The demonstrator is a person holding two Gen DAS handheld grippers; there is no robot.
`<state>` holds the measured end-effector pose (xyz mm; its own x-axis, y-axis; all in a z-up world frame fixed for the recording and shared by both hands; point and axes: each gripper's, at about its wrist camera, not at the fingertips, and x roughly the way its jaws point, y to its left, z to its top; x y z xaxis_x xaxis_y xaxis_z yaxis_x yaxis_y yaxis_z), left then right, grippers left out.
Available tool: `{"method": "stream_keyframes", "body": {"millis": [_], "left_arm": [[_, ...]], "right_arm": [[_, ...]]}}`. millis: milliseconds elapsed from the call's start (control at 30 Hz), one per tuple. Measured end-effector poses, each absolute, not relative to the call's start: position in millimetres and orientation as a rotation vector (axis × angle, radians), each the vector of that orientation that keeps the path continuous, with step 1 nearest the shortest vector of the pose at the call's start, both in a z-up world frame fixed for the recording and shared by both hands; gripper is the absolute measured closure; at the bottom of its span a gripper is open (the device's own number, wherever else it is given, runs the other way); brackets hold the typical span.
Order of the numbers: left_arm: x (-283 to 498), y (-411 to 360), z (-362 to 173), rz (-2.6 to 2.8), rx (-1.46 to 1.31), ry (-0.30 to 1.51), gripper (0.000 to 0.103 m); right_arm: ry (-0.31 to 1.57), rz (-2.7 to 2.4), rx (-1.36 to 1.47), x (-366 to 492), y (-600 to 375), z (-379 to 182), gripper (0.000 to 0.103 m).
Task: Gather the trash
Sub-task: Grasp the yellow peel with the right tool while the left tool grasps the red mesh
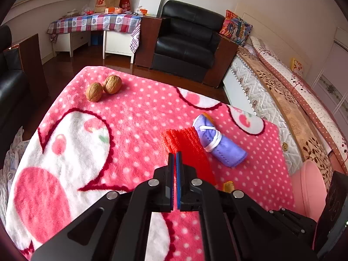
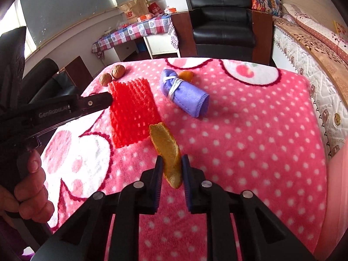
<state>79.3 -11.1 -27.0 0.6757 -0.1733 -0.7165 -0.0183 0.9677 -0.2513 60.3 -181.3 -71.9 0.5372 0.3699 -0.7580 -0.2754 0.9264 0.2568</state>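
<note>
While the left gripper [image 1: 175, 154] sits with its jaws pressed together on an edge of the red foam net [image 2: 132, 113], the net hangs slightly lifted over the pink polka-dot blanket [image 2: 250, 143]. Right gripper [image 2: 172, 163]: fingers clamped on an orange peel [image 2: 167, 145], held upright just above the blanket, beside the net's near corner. Rolled purple cloth [image 2: 184, 93], tied with white cord, lies just beyond the net. A second peel piece [image 2: 187, 75] touches the cloth's far end. Two walnuts [image 1: 104, 88] rest together near the blanket's far left edge. Pink bin [image 1: 308, 187] stands low at right.
</note>
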Motion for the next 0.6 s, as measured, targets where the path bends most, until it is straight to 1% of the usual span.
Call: {"method": "stream_keyframes", "body": {"millis": [267, 600], "left_arm": [[59, -29, -8, -0.162, -0.230, 0.795, 0.102], [36, -80, 7, -0.265, -0.148, 0.768, 0.102]], "right_arm": [[0.882, 0.335, 0.200, 34, -214, -54, 0.087], [0.835, 0.239, 0.284, 2, -267, -40, 0.086]]}}
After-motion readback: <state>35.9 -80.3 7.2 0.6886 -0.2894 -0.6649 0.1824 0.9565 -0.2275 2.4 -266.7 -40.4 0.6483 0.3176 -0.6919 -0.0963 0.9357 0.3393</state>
